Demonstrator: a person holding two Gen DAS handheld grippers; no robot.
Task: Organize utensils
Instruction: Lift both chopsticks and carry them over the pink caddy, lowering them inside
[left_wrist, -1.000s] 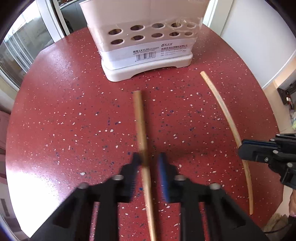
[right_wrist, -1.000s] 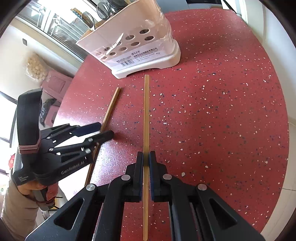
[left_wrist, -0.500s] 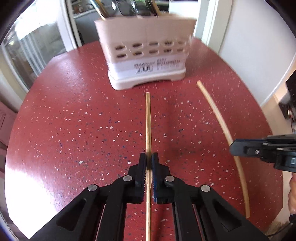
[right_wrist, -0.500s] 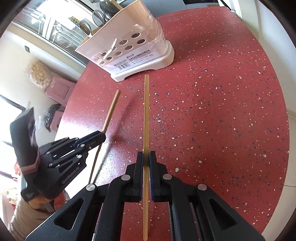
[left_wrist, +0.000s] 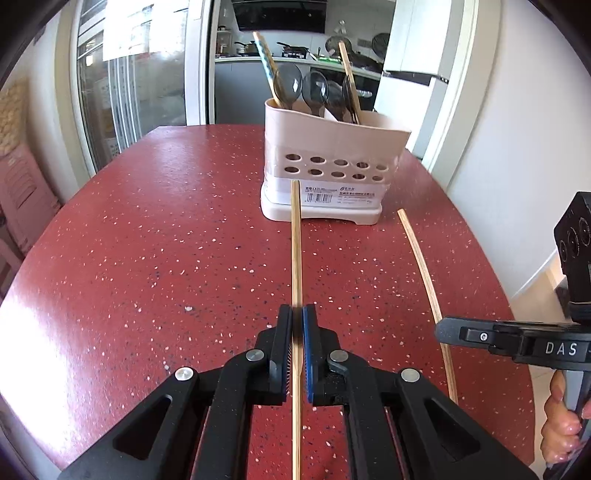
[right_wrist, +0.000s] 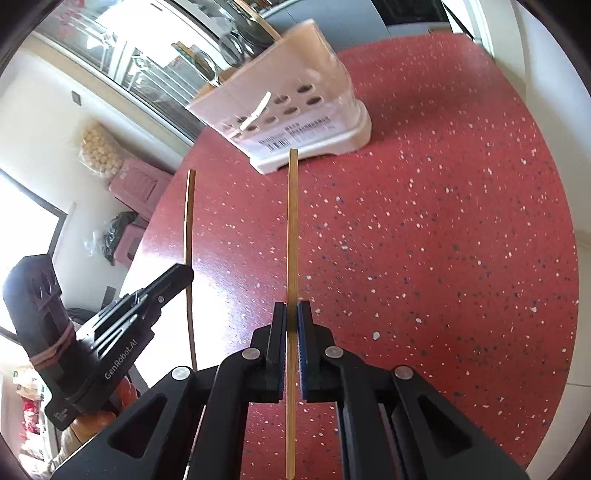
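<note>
My left gripper (left_wrist: 297, 314) is shut on a wooden chopstick (left_wrist: 296, 243) that points forward at the white utensil holder (left_wrist: 332, 177). My right gripper (right_wrist: 291, 308) is shut on a second wooden chopstick (right_wrist: 292, 221), also pointing toward the holder (right_wrist: 295, 110). Both chopsticks are held above the red speckled table (left_wrist: 166, 240). In the left wrist view the right gripper (left_wrist: 441, 330) and its chopstick (left_wrist: 424, 277) show at the right. In the right wrist view the left gripper (right_wrist: 186, 271) and its chopstick (right_wrist: 189, 221) show at the left.
The holder stands at the far side of the table with spoons (left_wrist: 314, 88) and chopsticks (left_wrist: 345, 62) upright in it. A white wall (left_wrist: 517, 147) runs along the right of the table. Pink stools (right_wrist: 136, 181) stand beyond the table's left edge.
My left gripper has closed on its chopstick, lifted it off the table and tilted up toward the holder. My right gripper has raised its chopstick too.
</note>
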